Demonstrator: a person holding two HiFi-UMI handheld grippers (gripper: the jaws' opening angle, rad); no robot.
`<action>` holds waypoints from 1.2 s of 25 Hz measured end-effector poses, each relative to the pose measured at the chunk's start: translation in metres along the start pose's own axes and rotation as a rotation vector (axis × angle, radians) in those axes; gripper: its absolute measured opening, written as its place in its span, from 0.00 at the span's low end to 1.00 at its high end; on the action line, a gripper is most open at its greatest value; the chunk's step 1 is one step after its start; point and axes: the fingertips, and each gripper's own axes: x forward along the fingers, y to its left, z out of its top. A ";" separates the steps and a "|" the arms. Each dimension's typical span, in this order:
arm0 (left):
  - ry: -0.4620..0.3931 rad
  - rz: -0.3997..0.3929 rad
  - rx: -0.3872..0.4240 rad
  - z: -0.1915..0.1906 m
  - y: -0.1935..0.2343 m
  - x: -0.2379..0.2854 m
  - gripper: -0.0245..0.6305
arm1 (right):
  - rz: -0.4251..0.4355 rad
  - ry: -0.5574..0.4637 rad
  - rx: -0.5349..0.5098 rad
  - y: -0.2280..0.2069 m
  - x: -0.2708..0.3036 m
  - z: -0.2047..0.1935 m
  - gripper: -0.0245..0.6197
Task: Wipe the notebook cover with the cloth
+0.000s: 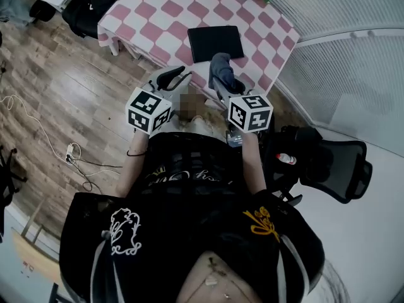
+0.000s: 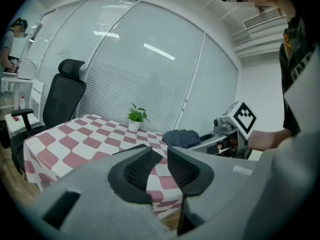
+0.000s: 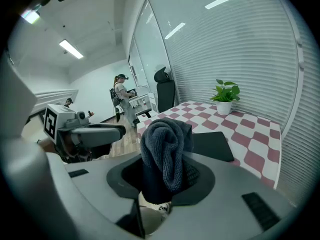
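The wooden floor (image 1: 63,93) fills the left of the head view, and the surface (image 1: 164,11), under a pink-and-white checked cover, stands ahead of you. A black office chair (image 1: 338,163) sits at your right side, beside the window blinds. The task's thing, the black notebook (image 1: 215,42), lies closed and flat on the surface near its front edge, closer to the right corner than the left. You hold both tools side by side off that front edge, over the floor, marker cubes toward you. Your left tool (image 2: 164,156) points at the surface with its pads only a narrow gap apart and nothing between them; the checked cover shows through the gap. Your right tool (image 3: 165,176) is clamped on the dark grey cloth (image 3: 167,149), which stands up out of the jaws in a bunched fold, its top just at the notebook's near edge in the head view. A small green plant (image 3: 225,96) in a white pot stands at the far edge, well apart from the notebook.
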 end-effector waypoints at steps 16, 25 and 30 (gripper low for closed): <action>-0.047 0.106 0.000 -0.019 -0.124 0.015 0.19 | 0.099 0.003 -0.079 -0.025 -0.111 -0.071 0.20; -0.044 0.179 0.003 -0.062 -0.196 0.006 0.19 | 0.156 -0.024 -0.114 -0.031 -0.163 -0.119 0.20; -0.029 0.199 0.007 -0.082 -0.222 -0.002 0.19 | 0.192 -0.025 -0.144 -0.022 -0.178 -0.139 0.20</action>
